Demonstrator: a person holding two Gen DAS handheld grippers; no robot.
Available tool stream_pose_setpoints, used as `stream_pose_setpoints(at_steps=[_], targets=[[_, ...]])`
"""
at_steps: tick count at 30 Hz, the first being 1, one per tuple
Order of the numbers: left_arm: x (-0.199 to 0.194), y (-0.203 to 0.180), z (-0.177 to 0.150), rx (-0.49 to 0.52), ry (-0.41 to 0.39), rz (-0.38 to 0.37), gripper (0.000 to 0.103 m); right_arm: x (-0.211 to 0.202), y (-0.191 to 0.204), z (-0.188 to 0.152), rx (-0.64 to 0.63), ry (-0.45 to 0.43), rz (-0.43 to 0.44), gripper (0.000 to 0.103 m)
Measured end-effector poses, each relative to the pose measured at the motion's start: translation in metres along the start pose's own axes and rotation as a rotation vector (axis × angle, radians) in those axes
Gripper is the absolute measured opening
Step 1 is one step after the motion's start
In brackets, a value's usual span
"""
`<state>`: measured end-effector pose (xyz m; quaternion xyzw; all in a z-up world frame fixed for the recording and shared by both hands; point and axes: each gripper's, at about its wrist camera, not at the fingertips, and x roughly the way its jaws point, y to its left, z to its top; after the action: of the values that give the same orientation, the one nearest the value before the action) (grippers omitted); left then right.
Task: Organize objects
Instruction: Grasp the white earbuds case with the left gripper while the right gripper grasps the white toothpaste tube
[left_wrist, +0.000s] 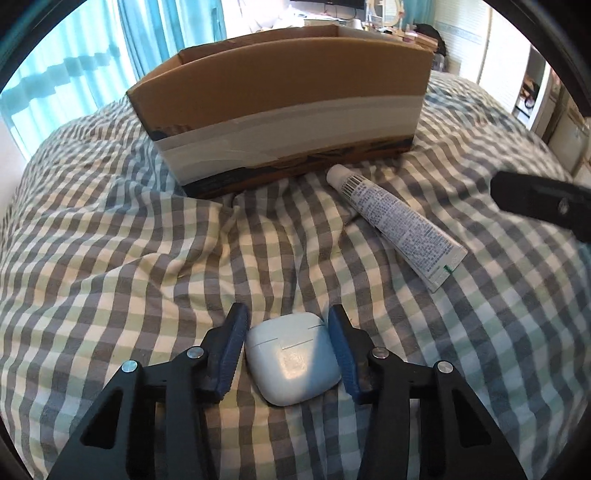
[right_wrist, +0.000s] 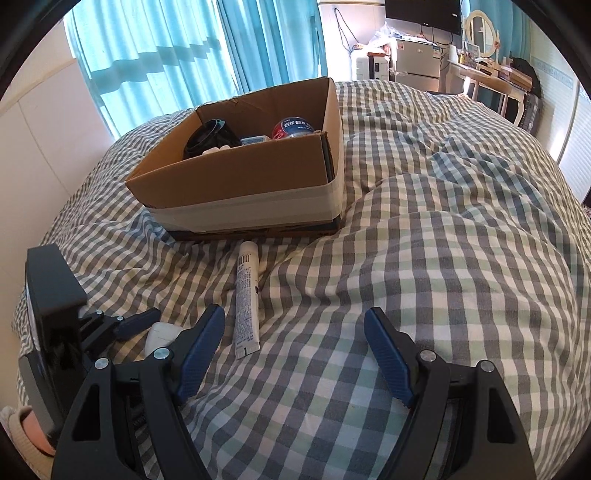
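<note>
Earbud case (left_wrist: 293, 357) sitting between left gripper (left_wrist: 288, 317) pads, not yet clamped; right gripper (right_wrist: 295, 321) idling open. Next: squeeze, carry to box (left_wrist: 280, 110).

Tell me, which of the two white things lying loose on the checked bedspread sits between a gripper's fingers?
The small rounded white earbud case: it lies between the left gripper's blue fingers. The long white printed tube lies apart, beside the cardboard box.
</note>
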<state>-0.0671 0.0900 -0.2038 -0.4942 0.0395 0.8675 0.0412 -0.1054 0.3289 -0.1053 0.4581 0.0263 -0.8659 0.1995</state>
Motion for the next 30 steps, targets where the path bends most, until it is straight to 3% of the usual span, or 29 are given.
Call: stream_pose_setpoints(at_steps=[4,6,14,18,20,22,23,25,30], targets=[[-0.013,0.006,0.001,-0.007,-0.009,-0.018,0.042,0.000,0.001,-0.001,-0.004,0.004,-0.007,0.078],[-0.022,0.006,-0.001,-0.012,-0.014,-0.033,0.030,0.000,0.001,0.000,-0.008,0.005,-0.011,0.078],[-0.036,0.029,-0.005,-0.072,-0.005,-0.102,0.029,0.020,0.022,0.012,-0.091,0.053,0.004,0.078],[-0.028,0.032,-0.005,-0.109,0.012,-0.123,0.031,0.056,0.038,0.020,-0.129,0.146,0.055,0.077],[-0.028,0.032,-0.006,-0.112,0.015,-0.133,0.032,0.076,0.042,0.021,-0.136,0.198,0.061,0.066],[-0.027,0.031,-0.006,-0.110,0.013,-0.137,0.038,0.094,0.043,0.021,-0.128,0.253,0.082,0.045],[-0.027,0.031,-0.006,-0.108,0.014,-0.136,0.045,0.098,0.043,0.020,-0.128,0.264,0.083,0.040],[-0.026,0.030,-0.006,-0.104,0.015,-0.133,0.047,0.099,0.043,0.018,-0.135,0.261,0.062,0.022],[-0.025,0.027,-0.007,-0.092,0.023,-0.125,0.052,0.063,0.046,0.011,-0.168,0.178,0.060,0.016]])
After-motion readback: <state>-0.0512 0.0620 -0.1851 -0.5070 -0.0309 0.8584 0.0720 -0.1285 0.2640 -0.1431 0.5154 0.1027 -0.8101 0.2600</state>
